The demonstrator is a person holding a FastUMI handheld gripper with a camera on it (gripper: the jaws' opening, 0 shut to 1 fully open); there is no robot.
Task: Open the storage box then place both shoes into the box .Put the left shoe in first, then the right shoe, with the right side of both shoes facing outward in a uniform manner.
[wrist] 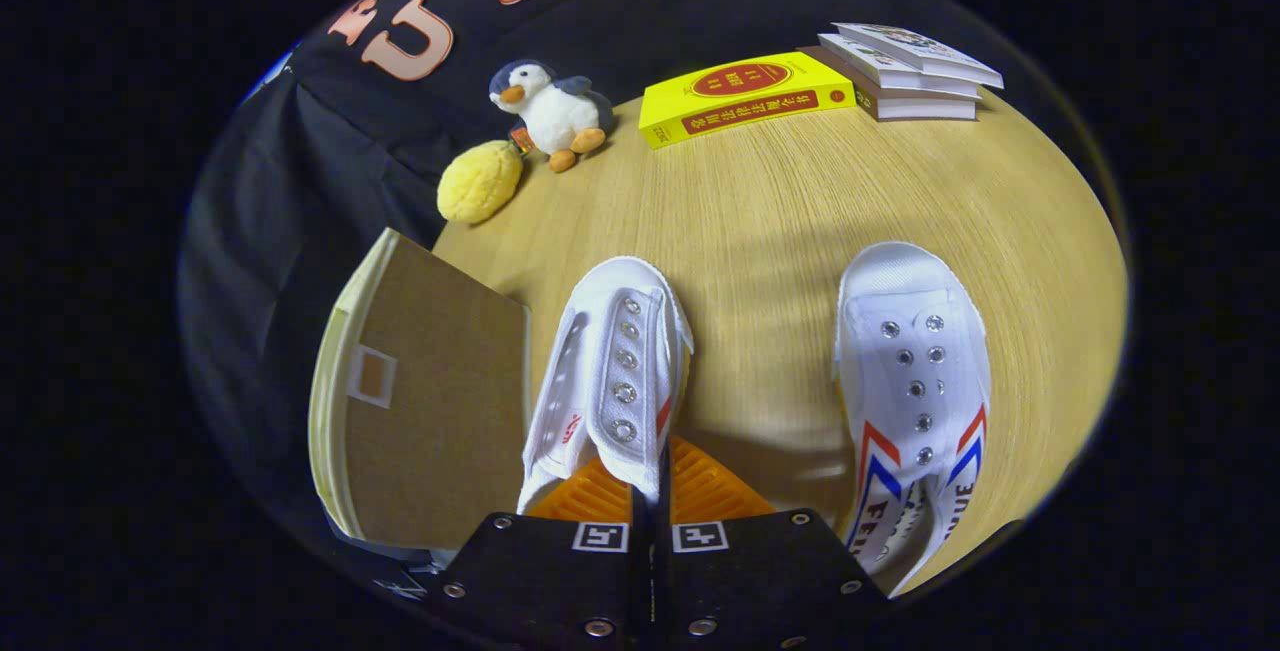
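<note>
White canvas of the left shoe (608,371) is clamped in the tongs (652,491) at frame bottom, ready to go into the box (430,401) at left.

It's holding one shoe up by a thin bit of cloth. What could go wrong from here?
1. The gripper pinches only the upper edge of the left shoe, which hangs tilted, so it might slip or swing.
2. The storage box sits close beside the shoe, so the toe could catch its wall.
3. The right shoe lies just right of the fingers and could get nudged.
</note>
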